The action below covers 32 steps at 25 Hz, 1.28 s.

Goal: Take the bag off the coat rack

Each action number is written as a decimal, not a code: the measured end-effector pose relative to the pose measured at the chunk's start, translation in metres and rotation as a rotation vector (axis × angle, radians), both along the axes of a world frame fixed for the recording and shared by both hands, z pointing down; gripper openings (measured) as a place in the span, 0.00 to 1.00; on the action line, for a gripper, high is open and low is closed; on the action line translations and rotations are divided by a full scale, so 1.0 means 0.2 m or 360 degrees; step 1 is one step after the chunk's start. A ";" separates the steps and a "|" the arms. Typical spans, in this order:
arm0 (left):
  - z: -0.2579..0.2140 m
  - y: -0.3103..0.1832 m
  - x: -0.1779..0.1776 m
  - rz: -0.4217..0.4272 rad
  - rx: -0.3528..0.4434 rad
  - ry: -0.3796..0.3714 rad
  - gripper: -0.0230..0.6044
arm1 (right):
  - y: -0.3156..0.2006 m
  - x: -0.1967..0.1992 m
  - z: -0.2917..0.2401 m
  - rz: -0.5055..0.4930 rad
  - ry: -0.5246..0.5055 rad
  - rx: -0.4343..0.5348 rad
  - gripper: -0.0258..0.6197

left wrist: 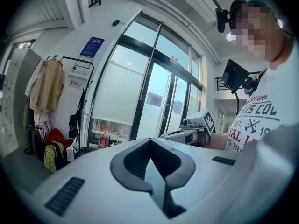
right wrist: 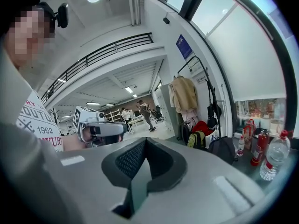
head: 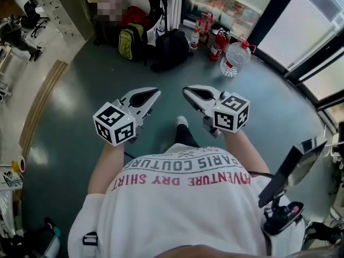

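Note:
The coat rack (right wrist: 198,64) stands by the wall next to the window, with a beige coat (right wrist: 183,93) on it. A small black bag (right wrist: 214,110) hangs from the rack by a long strap; the same black bag (left wrist: 74,122) shows in the left gripper view and the black bag (head: 157,3) at the top of the head view. My left gripper (head: 155,93) and right gripper (head: 186,92) are held side by side in front of the person, well short of the rack. Both are shut with nothing in them.
On the floor under the rack lie a black backpack (head: 172,48), a yellow-green backpack (head: 126,43) and a red bag (head: 133,16). A big water bottle (head: 235,58) and red fire extinguishers (head: 217,44) stand by the window. Grey floor lies between me and the rack.

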<state>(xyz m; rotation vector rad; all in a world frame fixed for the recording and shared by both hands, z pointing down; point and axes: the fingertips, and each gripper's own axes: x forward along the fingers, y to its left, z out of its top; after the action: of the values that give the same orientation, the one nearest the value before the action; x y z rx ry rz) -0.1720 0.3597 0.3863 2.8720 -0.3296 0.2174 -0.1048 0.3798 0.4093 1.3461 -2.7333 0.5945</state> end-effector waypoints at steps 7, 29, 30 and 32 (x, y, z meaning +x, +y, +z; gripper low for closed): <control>0.10 -0.60 0.38 0.0038 0.0012 -0.0090 0.04 | -0.66 0.38 0.08 -0.0004 -0.0080 -0.0001 0.04; -0.14 -2.86 1.05 0.0031 0.0086 -0.0018 0.04 | -2.94 1.09 -0.10 0.0021 0.0089 0.0077 0.04; -0.16 -2.98 1.04 0.0039 0.0098 -0.0022 0.04 | -3.06 1.08 -0.12 0.0038 0.0095 0.0082 0.04; -0.21 -3.26 1.03 0.0038 0.0110 -0.0025 0.04 | -3.33 1.08 -0.20 0.0079 0.0097 0.0103 0.04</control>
<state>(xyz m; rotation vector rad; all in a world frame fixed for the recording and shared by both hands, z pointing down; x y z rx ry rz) 0.0348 -0.2925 0.3438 2.9450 -0.3120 0.2376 0.1118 -0.2853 0.3688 1.4252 -2.7000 0.4631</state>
